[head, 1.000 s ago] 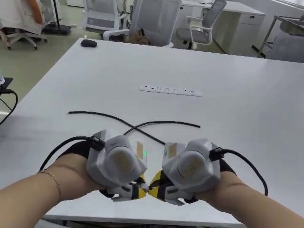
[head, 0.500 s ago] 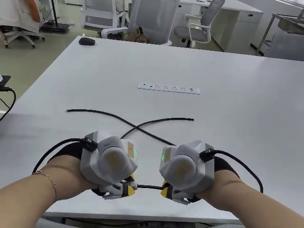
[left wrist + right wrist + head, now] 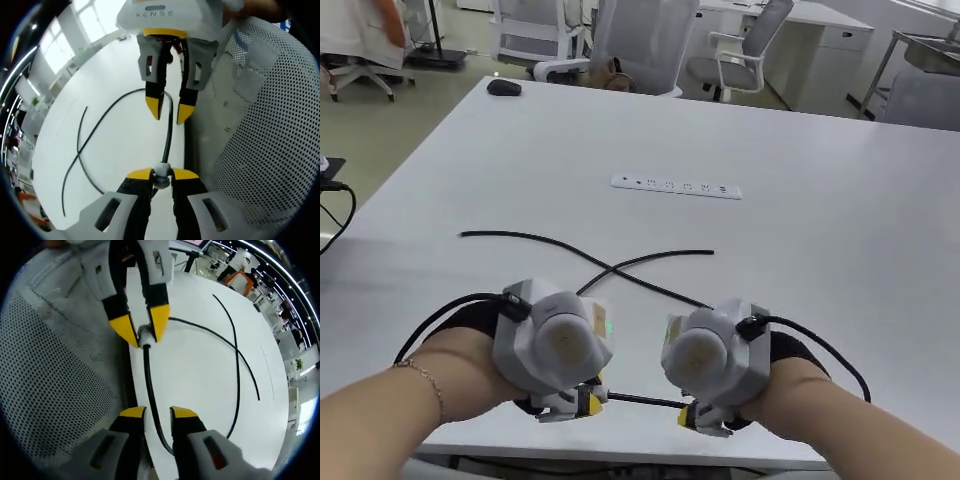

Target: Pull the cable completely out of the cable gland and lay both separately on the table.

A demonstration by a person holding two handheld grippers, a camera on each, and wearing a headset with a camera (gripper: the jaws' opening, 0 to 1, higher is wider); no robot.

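A small white cable gland (image 3: 161,176) sits clamped between the yellow tips of my left gripper (image 3: 161,174). A thin black cable (image 3: 168,135) runs out of it, straight across to my right gripper (image 3: 169,110), which faces the left one. In the right gripper view the cable (image 3: 149,375) passes between my own jaws (image 3: 157,412), which are narrowed around it, and reaches the gland (image 3: 145,337) in the left gripper (image 3: 142,330). Seen from the head, the left gripper (image 3: 570,402) and the right gripper (image 3: 705,418) hover near the table's front edge, a short stretch of cable (image 3: 640,400) taut between them.
Black cable lies in two crossing lines (image 3: 610,266) on the white table (image 3: 800,250) just beyond my hands. A white power strip (image 3: 675,186) lies mid-table, a dark mouse (image 3: 505,87) at the far left corner. Office chairs (image 3: 640,40) stand behind the table.
My grippers were tip to tip a second ago and have drawn apart sideways. A length of cable now shows between them, and the loose cable end on the table has slid left.
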